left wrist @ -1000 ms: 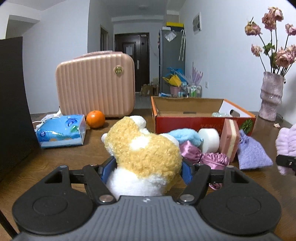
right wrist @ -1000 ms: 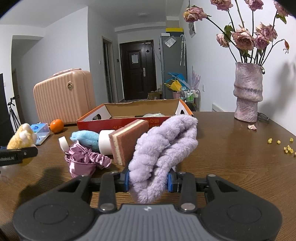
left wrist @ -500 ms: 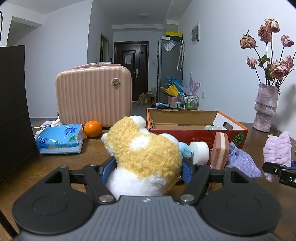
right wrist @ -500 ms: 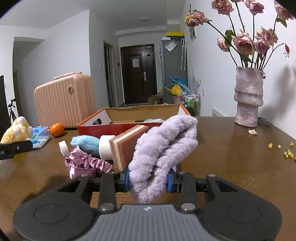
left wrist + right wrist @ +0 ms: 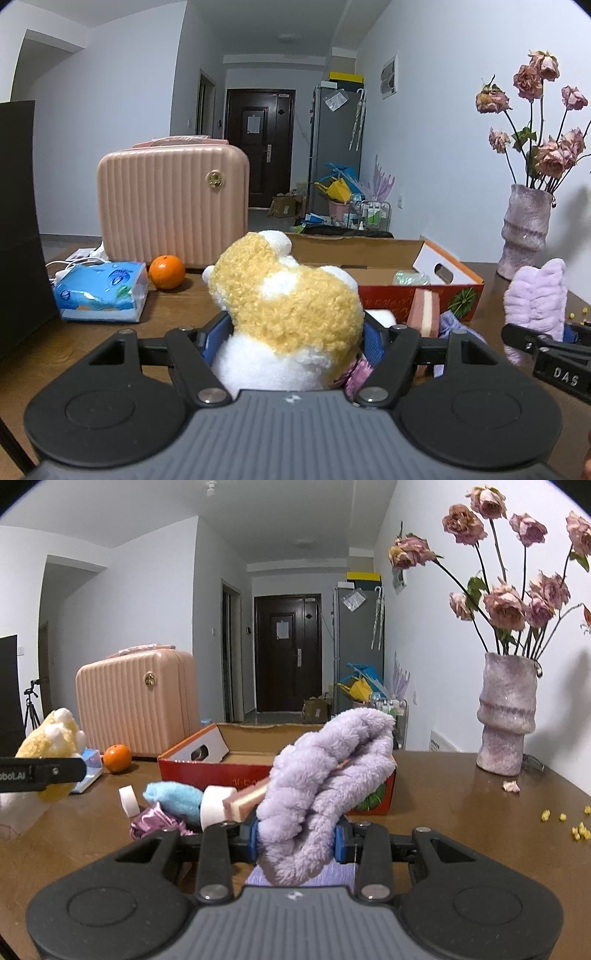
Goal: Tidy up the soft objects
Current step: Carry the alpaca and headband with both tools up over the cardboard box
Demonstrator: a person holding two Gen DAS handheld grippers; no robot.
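My left gripper (image 5: 291,338) is shut on a yellow-and-white plush toy (image 5: 291,306), held above the brown table. Its blue pads (image 5: 216,334) press the toy's sides. My right gripper (image 5: 297,840) is shut on a fluffy lilac headband (image 5: 325,771), also lifted. Each gripper shows in the other view: the plush toy (image 5: 51,738) at far left, the headband (image 5: 535,302) at far right. Ahead stands an open red cardboard box (image 5: 192,766), also red box (image 5: 410,301). In front of it lie a light blue soft item (image 5: 173,797), a pink sponge (image 5: 243,801), a white foam roll (image 5: 216,805) and a purple satin scrunchie (image 5: 155,821).
A pink ribbed suitcase (image 5: 173,203), an orange (image 5: 167,272) and a blue tissue pack (image 5: 101,295) stand at the left. A vase of dried roses (image 5: 506,716) stands at the right, with yellow crumbs (image 5: 576,827) near it. A dark panel (image 5: 18,221) borders the left edge.
The left gripper has risen with the plush toy, so the box and loose items sit lower behind it. The right gripper with the headband has also lifted a little.
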